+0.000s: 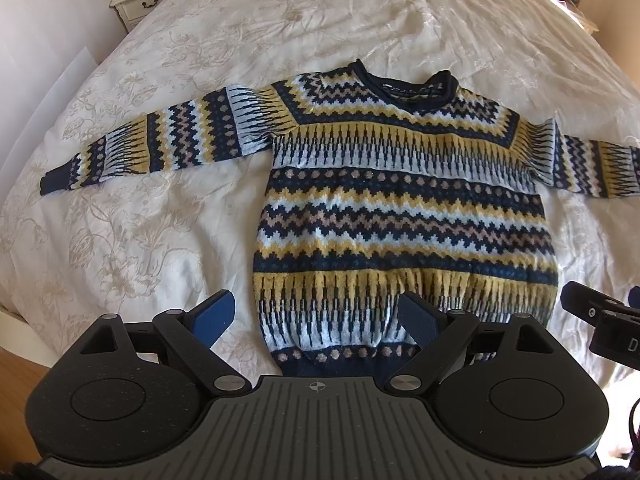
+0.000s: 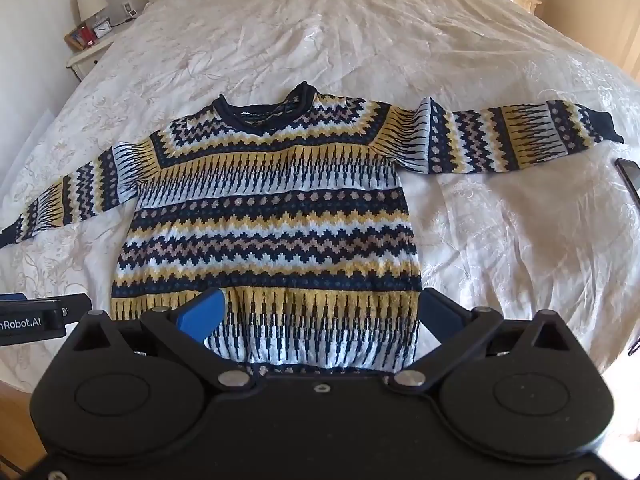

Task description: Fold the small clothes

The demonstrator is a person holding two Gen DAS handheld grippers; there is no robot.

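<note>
A small knit sweater [image 1: 400, 208] with navy, yellow, white and tan zigzag bands lies flat on the bed, front up, both sleeves spread out to the sides, collar away from me. It also shows in the right wrist view [image 2: 272, 220]. My left gripper [image 1: 320, 316] is open above the hem's left corner, holding nothing. My right gripper [image 2: 320, 312] is open above the hem's right part, holding nothing. Each gripper shows at the edge of the other's view, the right gripper [image 1: 600, 316] at the right and the left gripper [image 2: 36, 316] at the left.
The bed [image 1: 160, 220] has a white floral quilt. A cream nightstand [image 1: 140, 0] with a clock and lamp stands at the far left. A dark phone-like object [image 2: 630, 176] lies on the quilt at the right. Wooden floor [image 1: 16, 364] shows at the near left.
</note>
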